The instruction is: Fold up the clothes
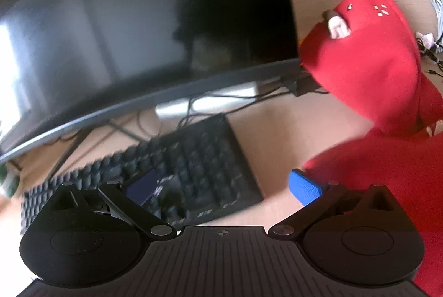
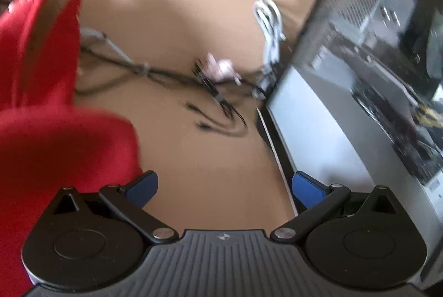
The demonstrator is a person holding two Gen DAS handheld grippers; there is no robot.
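A dark curved monitor (image 1: 133, 28) is seen tilted above a wooden desk (image 1: 277, 131), with a black keyboard (image 1: 171, 175) set just below it and thin black cables (image 1: 221, 97) trailed under its stand. On the right wrist view, a white cord (image 2: 267, 14) is looped beside tangled dark cables (image 2: 171, 75), and a glass-sided computer case (image 2: 373, 70) is stood at the desk's right edge.

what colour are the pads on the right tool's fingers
Blue pads, clearest in the right wrist view.
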